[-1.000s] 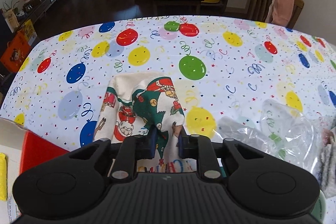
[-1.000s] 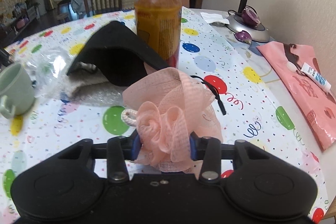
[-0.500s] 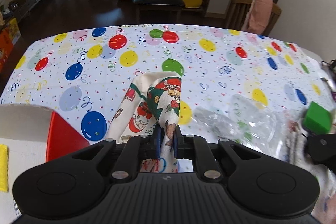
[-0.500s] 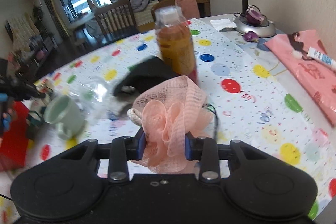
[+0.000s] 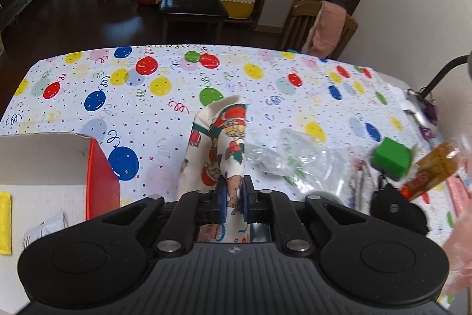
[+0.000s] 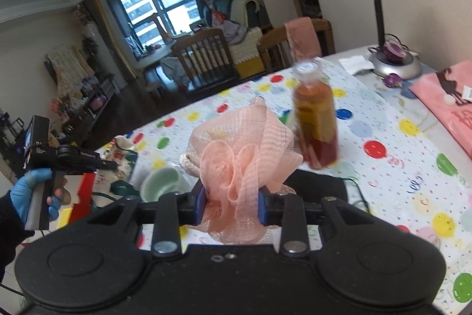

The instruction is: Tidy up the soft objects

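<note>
Pink mesh puff [image 6: 236,167] fills right jaws; left jaws pinch printed cloth [image 5: 224,143], its end hidden.

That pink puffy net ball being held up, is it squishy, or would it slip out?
The net ball is probably very squishy: the right tool pinches it and its folds bulge around both pads. It looks light, mostly air and mesh. Slipping seems unlikely, since the ruffled net is bunched between the pads.

Christmas-print cloth [image 5: 219,143]: cream with red and green figures, bunched, standing upright at frame centre. Peach mesh bath pouf [image 6: 239,167]: ruffled, white cord loop on its left, centre frame.
</note>
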`<move>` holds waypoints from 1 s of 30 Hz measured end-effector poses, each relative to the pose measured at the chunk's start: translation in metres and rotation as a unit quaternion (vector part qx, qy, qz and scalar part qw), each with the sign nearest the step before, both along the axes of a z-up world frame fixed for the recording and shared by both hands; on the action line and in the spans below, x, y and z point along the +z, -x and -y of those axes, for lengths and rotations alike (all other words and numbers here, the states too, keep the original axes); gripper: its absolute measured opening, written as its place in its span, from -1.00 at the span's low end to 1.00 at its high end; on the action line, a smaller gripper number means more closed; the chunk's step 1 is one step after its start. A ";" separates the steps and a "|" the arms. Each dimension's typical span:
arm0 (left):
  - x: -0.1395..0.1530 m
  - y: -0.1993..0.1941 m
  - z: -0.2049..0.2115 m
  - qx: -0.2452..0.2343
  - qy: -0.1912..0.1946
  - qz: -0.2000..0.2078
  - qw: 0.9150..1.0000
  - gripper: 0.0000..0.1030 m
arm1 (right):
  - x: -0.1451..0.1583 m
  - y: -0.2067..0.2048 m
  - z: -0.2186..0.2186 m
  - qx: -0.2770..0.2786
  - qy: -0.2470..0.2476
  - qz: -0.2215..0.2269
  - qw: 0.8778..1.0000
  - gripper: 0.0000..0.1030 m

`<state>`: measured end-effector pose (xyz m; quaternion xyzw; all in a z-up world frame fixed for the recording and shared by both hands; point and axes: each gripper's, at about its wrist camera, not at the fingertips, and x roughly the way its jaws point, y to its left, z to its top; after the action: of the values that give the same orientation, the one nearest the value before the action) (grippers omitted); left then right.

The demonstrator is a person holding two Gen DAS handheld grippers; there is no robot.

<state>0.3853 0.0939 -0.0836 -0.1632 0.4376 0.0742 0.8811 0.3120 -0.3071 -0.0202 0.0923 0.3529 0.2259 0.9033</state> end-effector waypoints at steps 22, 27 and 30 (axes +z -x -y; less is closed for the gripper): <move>0.105 0.092 -0.022 -0.042 0.025 0.094 0.994 -0.84 | 0.035 0.019 -0.116 0.111 -0.013 0.042 0.993 -0.38; 0.111 0.110 -0.037 -0.046 0.019 0.085 0.995 -0.84 | 0.036 0.022 -0.141 0.131 -0.005 0.052 0.990 -0.38; 0.102 0.114 -0.037 -0.058 0.012 0.071 0.996 -0.84 | 0.032 0.025 -0.145 0.132 -0.006 0.051 0.990 -0.37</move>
<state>0.2709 0.1310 0.0183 -0.1533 0.3834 0.0055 0.9107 0.2870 -0.1625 0.0121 0.0386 0.3139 0.3499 0.8818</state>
